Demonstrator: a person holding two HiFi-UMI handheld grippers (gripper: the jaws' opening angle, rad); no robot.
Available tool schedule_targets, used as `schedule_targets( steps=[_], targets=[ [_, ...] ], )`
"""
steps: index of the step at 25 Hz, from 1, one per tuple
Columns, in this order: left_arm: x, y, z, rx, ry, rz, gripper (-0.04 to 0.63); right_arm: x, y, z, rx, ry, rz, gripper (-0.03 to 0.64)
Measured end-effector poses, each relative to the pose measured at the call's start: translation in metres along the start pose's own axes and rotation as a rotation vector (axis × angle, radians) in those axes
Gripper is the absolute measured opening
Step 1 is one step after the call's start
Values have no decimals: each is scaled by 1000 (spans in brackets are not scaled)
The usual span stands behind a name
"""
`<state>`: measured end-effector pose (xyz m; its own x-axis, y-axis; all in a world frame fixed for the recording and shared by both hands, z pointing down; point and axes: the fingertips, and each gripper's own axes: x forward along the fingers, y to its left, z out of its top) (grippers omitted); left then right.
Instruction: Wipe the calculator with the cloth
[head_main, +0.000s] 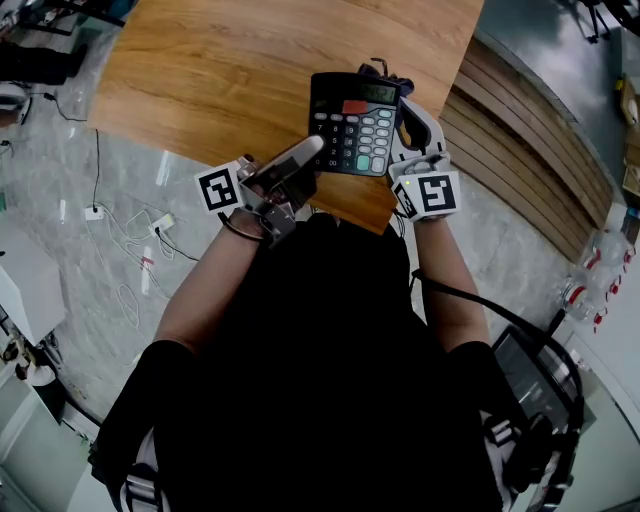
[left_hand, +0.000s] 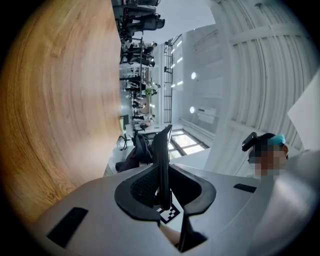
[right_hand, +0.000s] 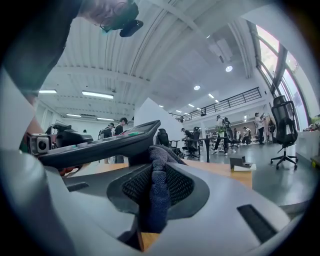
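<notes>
Your left claw clamps the calculator by its edge, steadying it above the worktop. Your right claw pinches the cloth at its right side, ready for wiping.

Black calculator, grey and green keys, face up, held above the surface, gripped at its 7 o'clock corner. Dark blue knit cloth, bunched, touches its underside at 1 o'clock.
</notes>
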<state>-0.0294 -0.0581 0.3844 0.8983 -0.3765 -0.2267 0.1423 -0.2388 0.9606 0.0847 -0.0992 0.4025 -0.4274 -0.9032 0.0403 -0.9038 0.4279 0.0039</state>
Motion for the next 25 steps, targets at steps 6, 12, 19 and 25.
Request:
schedule_targets(
  steps=[6, 12, 19, 25],
  targets=[
    [-1, 4, 5, 17, -30, 12, 69, -10, 11, -2, -7, 0, 38, 74],
    [-5, 5, 37, 12, -114, 20, 71, -17, 43, -4, -26, 1, 118, 74],
    [-5, 1, 50, 17, -139, 8, 71, -24, 77, -10, -31, 21, 204, 74],
    [3, 2, 29, -47, -99, -25, 71, -19, 78, -5, -39, 12, 213, 74]
  ],
)
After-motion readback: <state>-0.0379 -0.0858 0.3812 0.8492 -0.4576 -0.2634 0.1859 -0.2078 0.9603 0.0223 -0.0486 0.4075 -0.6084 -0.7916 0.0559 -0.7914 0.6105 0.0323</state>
